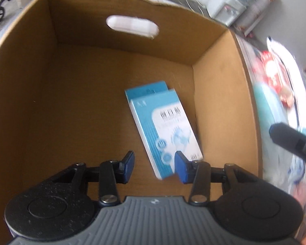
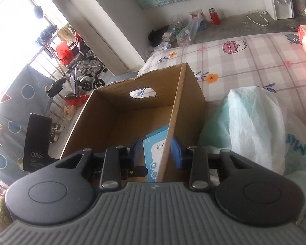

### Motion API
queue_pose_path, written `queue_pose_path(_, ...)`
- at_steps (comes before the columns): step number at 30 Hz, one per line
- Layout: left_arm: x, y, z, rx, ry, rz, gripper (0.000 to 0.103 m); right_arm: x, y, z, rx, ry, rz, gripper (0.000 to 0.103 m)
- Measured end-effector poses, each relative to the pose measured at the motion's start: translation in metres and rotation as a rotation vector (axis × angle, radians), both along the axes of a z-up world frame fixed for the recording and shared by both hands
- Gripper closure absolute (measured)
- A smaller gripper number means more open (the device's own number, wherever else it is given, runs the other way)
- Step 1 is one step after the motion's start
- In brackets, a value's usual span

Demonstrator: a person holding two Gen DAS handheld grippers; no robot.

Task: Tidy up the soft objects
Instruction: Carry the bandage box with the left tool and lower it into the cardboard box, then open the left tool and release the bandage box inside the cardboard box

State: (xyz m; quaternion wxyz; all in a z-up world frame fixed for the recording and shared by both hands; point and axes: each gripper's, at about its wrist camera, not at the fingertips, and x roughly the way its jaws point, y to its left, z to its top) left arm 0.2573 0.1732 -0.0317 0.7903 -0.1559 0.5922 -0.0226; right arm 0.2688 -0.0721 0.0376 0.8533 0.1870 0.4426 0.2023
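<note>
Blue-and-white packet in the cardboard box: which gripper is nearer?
Left. The left gripper is inside the cardboard box, open just above the packet. The right gripper straddles the box's side wall, not gripping it.

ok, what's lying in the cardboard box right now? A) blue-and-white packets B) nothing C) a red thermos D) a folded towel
A: blue-and-white packets lie on the cardboard box floor by its right wall, ahead of the open, empty left gripper.
</note>
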Motion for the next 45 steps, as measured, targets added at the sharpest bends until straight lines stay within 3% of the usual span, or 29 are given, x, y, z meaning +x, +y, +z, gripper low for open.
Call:
queue_pose_path(4,0.001,-0.005,-0.009,0.044,0.043,-0.013,0.057,-0.013,-0.009,0.002,0.032,-0.011,0.004,0.071)
queue_pose_path(6,0.005,-0.004,-0.015,0.032,0.062,-0.001,0.063,-0.016,-0.012,0.002,0.057,-0.009,0.001,0.071)
queue_pose_path(7,0.009,-0.006,-0.019,0.019,0.073,-0.013,0.074,-0.018,-0.013,0.004,0.066,-0.009,0.0,0.071)
queue_pose_path(10,0.014,-0.013,-0.02,0.005,0.05,-0.041,0.081,-0.019,-0.019,0.004,0.08,-0.009,-0.01,0.071)
queue_pose_path(14,0.019,-0.025,-0.017,0.076,0.003,-0.07,0.082,-0.019,-0.024,0.003,0.086,-0.003,-0.019,0.07)
queue_pose_path(25,0.037,-0.024,-0.012,0.115,-0.059,0.006,0.084,-0.019,-0.033,-0.007,0.1,0.024,-0.044,0.07)
queue_pose_path(33,0.039,-0.035,-0.01,0.178,-0.13,-0.034,0.087,-0.022,-0.039,-0.01,0.091,0.019,-0.059,0.07)
queue_pose_path(45,0.058,-0.054,-0.01,0.277,-0.206,-0.002,0.085,-0.045,-0.054,-0.028,0.094,0.052,-0.114,0.07)
